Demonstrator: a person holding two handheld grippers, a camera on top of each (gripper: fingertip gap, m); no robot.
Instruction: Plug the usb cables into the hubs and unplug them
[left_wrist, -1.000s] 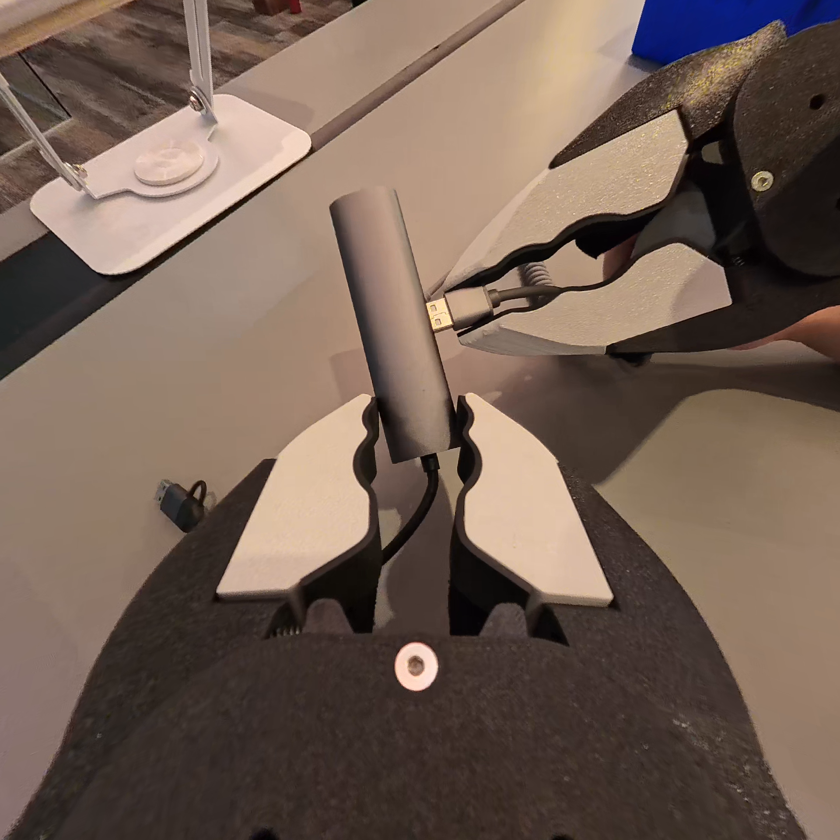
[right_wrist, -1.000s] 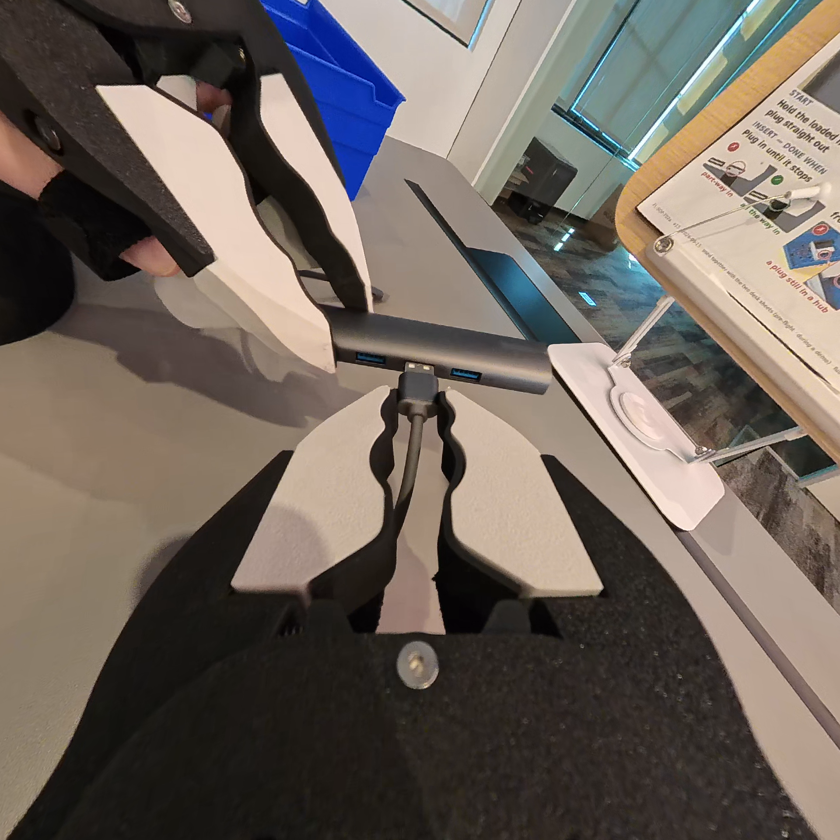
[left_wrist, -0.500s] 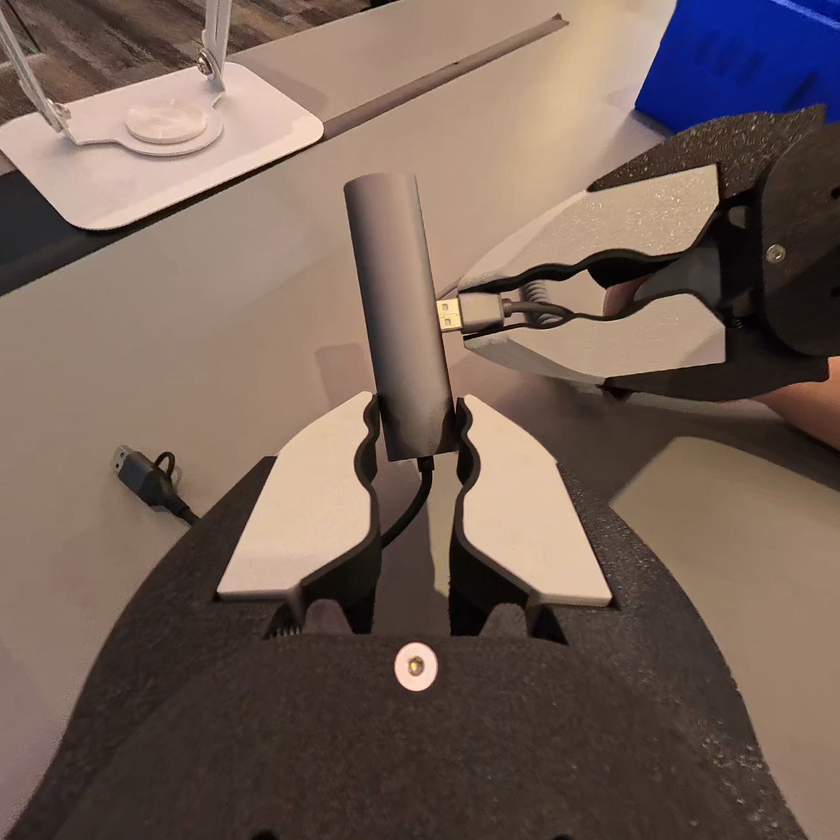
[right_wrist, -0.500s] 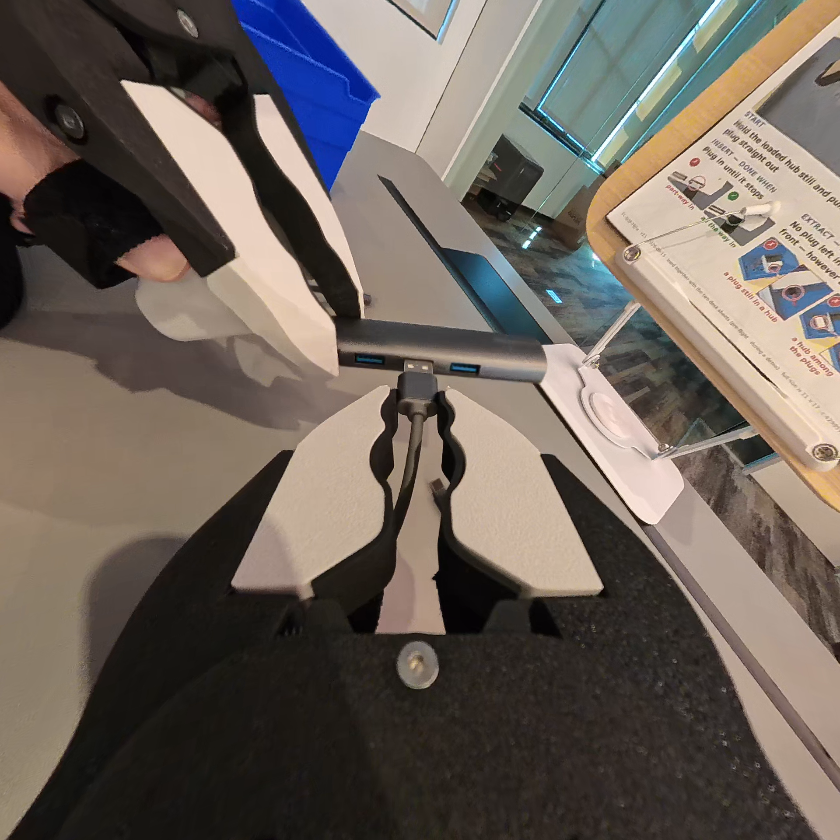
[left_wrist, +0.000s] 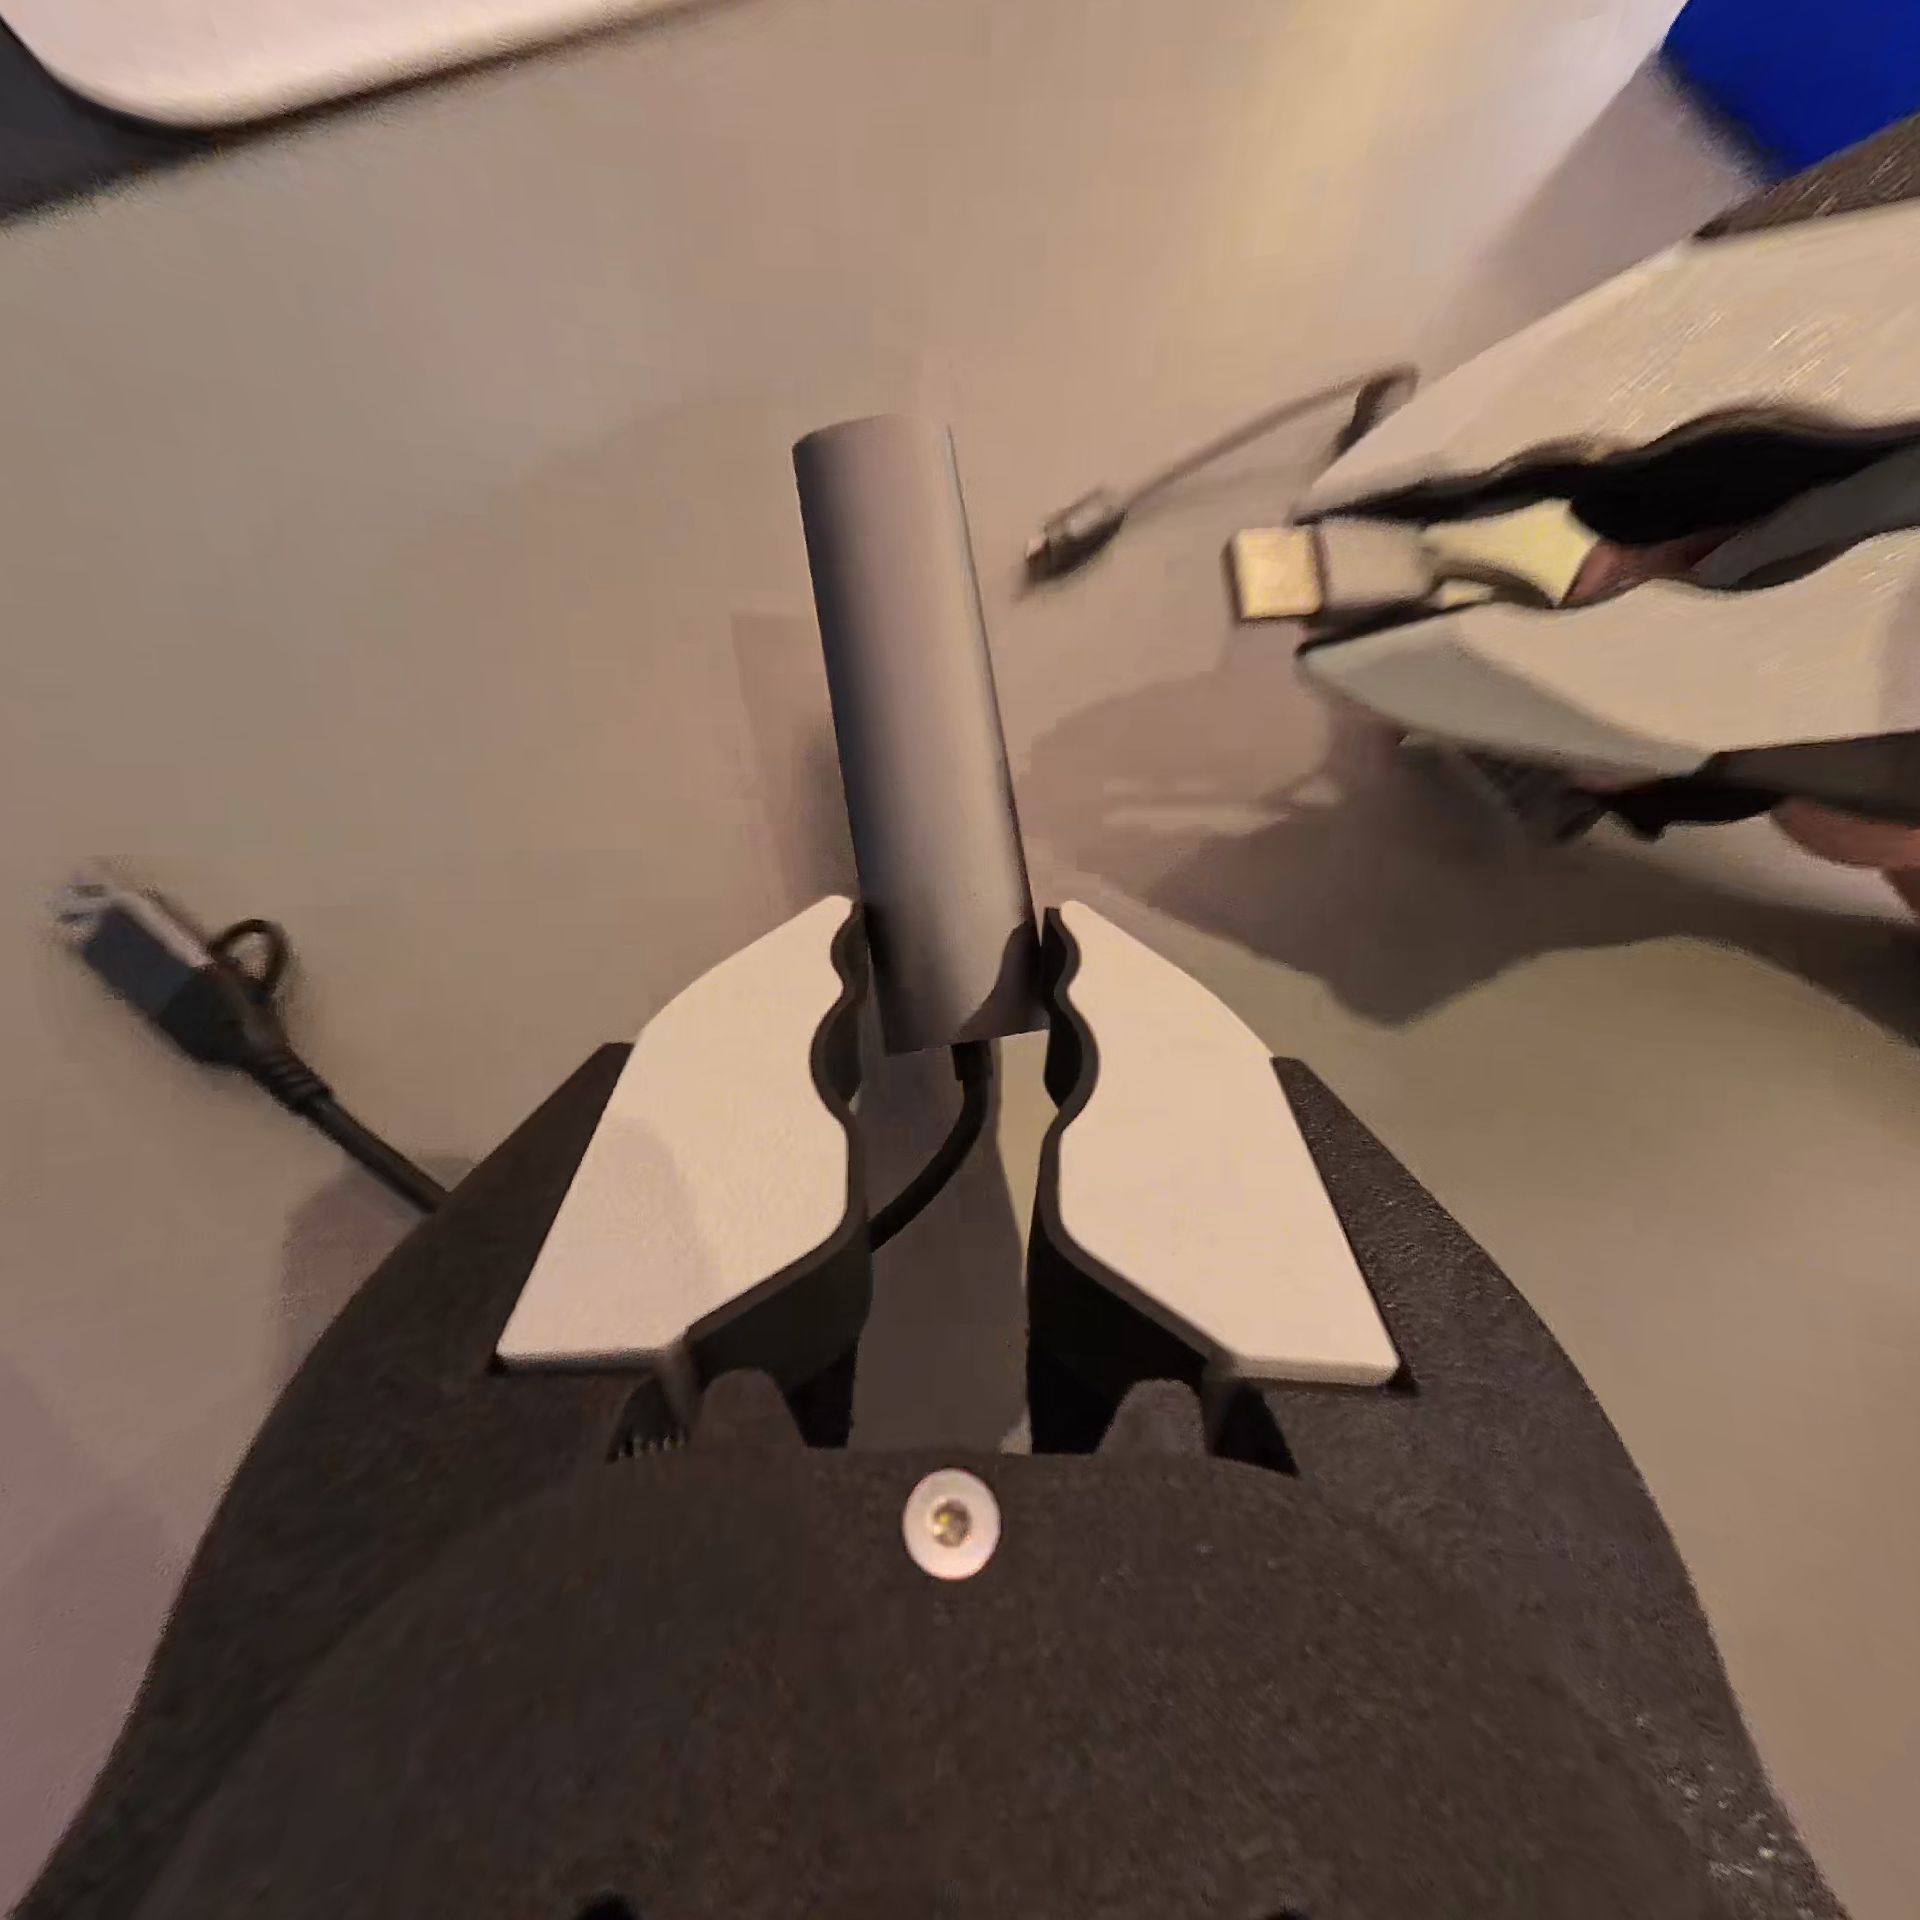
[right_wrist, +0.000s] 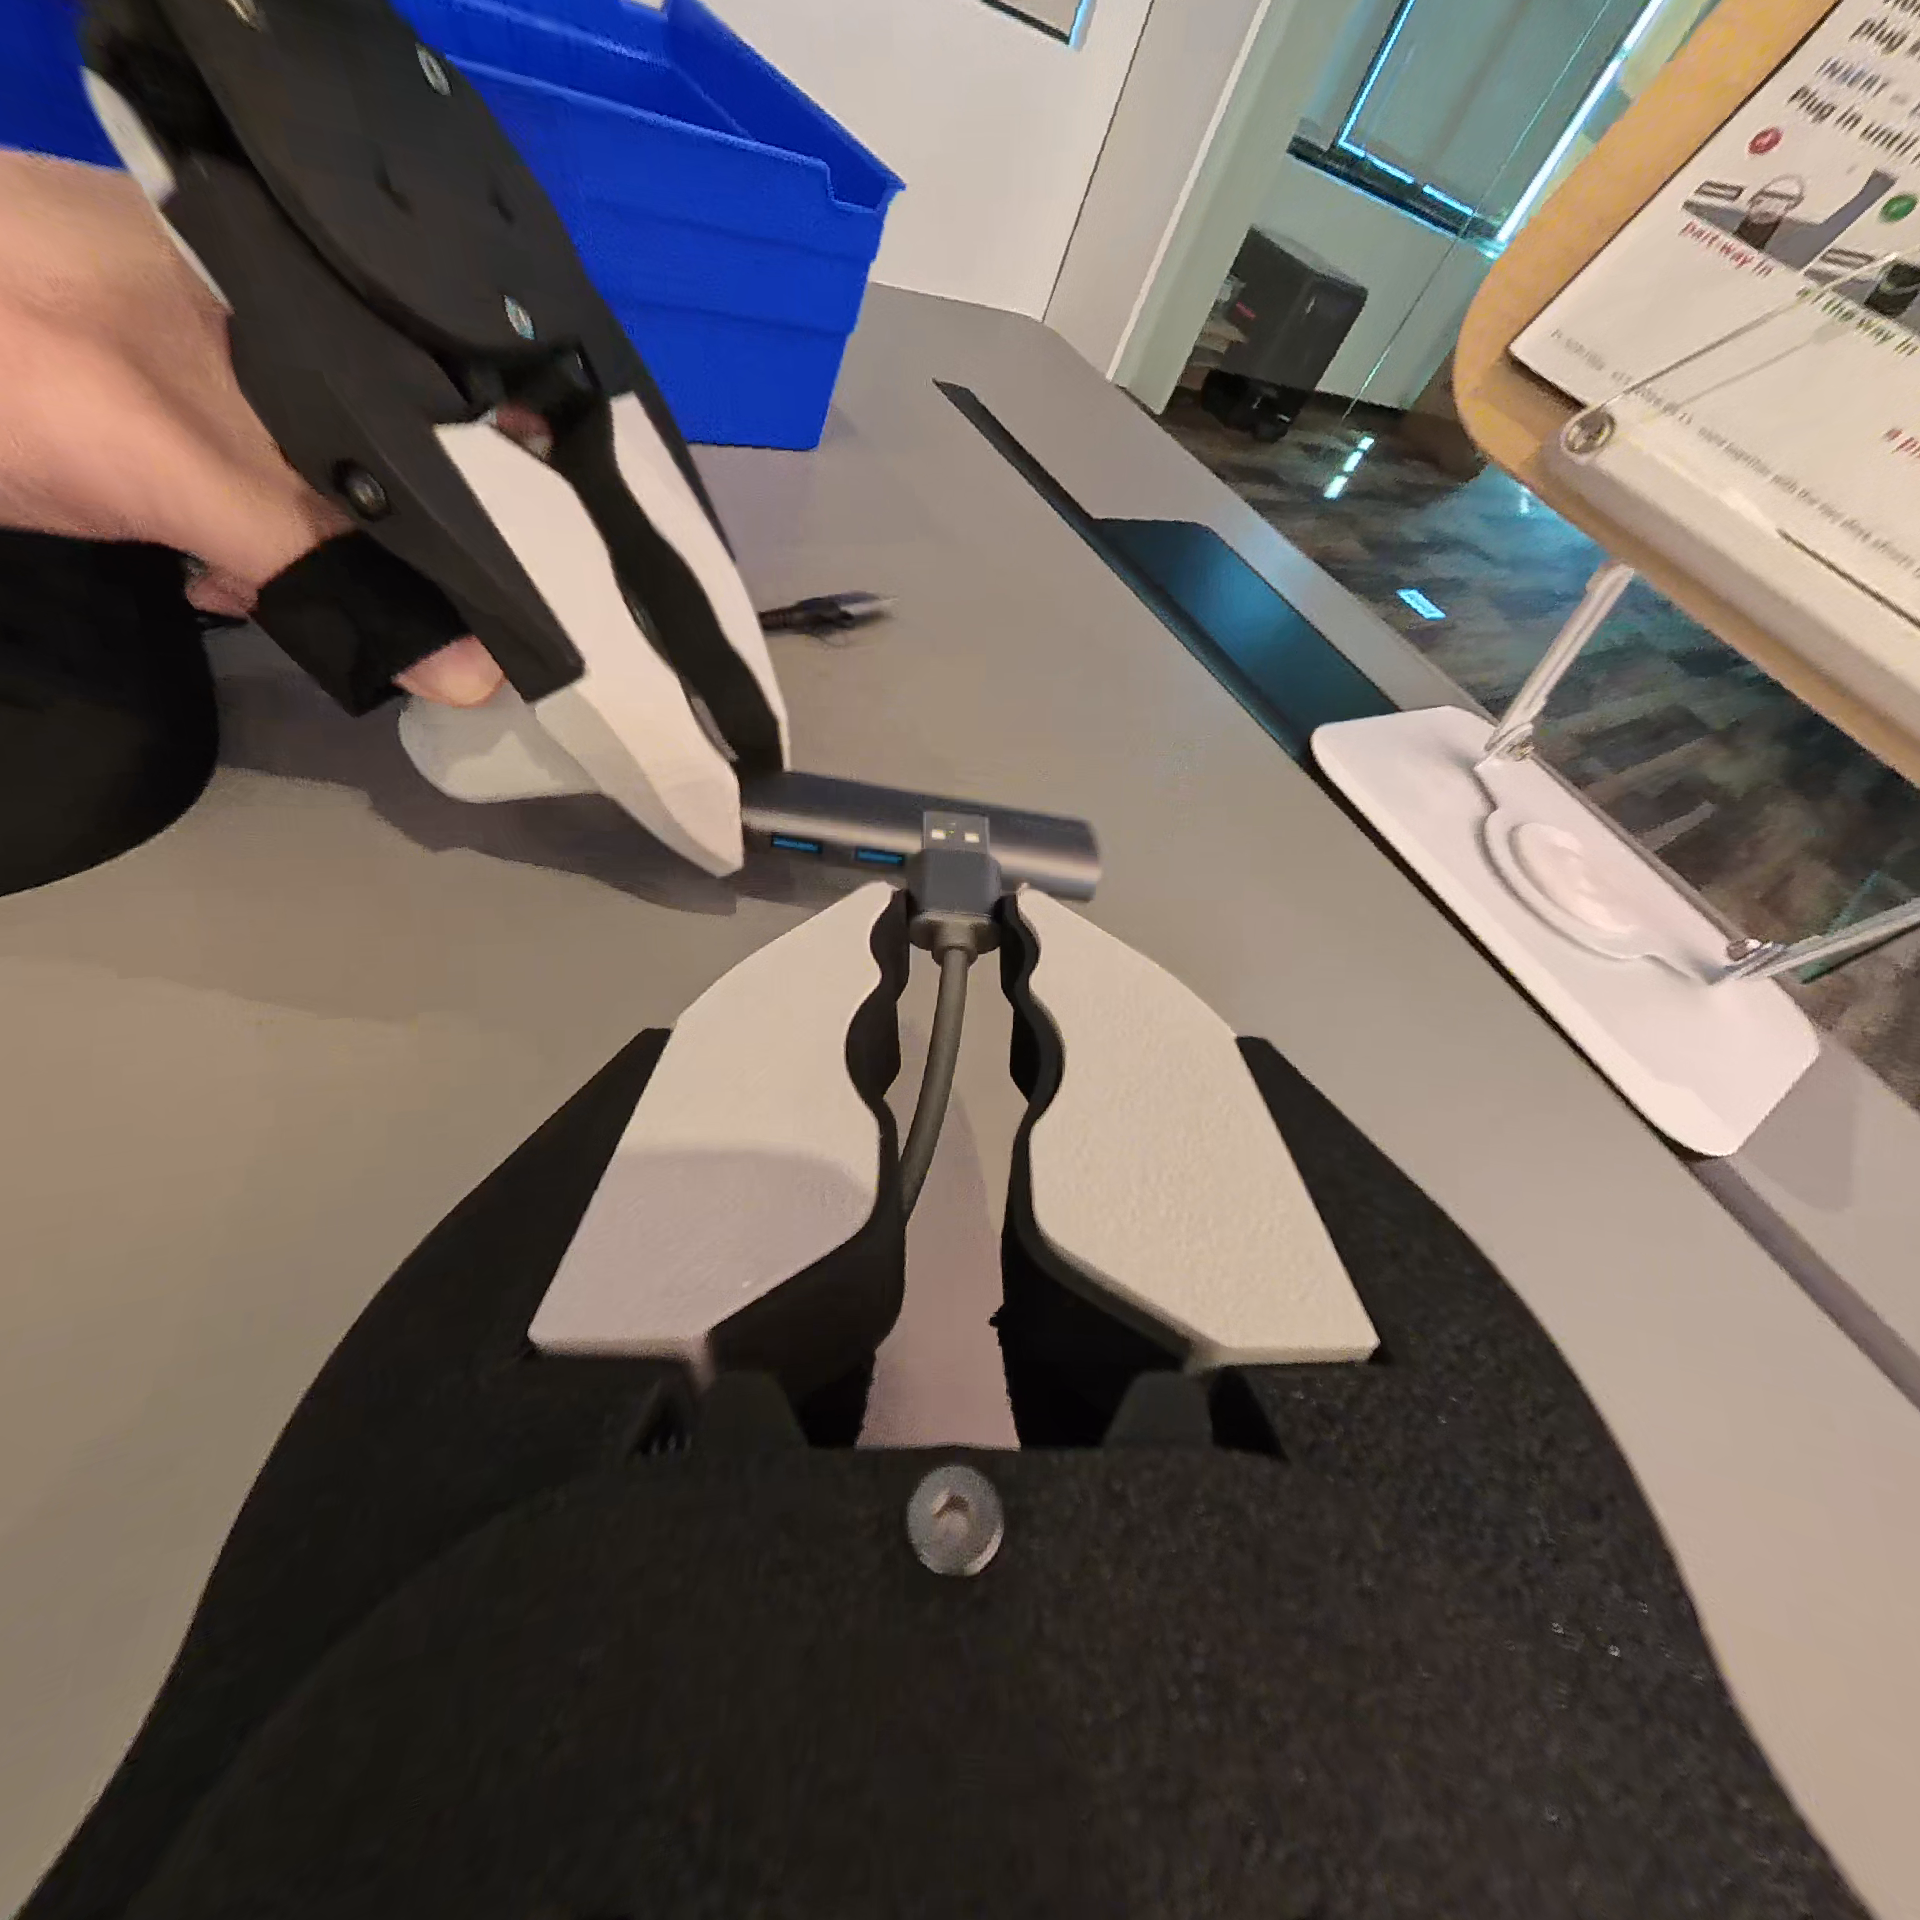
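Observation:
My left gripper is shut on the near end of a dark grey USB hub, which sticks out forward over the grey table. In the right wrist view the hub shows its blue ports on the side facing me. My right gripper is shut on a grey USB cable plug, whose metal tip is out of the hub and clear of it. In the left wrist view the right gripper holds that plug to the right of the hub, apart from it.
A loose USB plug with cable lies on the table at the left. Another loose cable end lies behind the hub. A white stand base with a tilted instruction board is at the right. A blue bin stands at the back.
The plug was seated in the hub's side port. My right gripper has pulled it out and moved away from the hub. Both views are blurred by motion.

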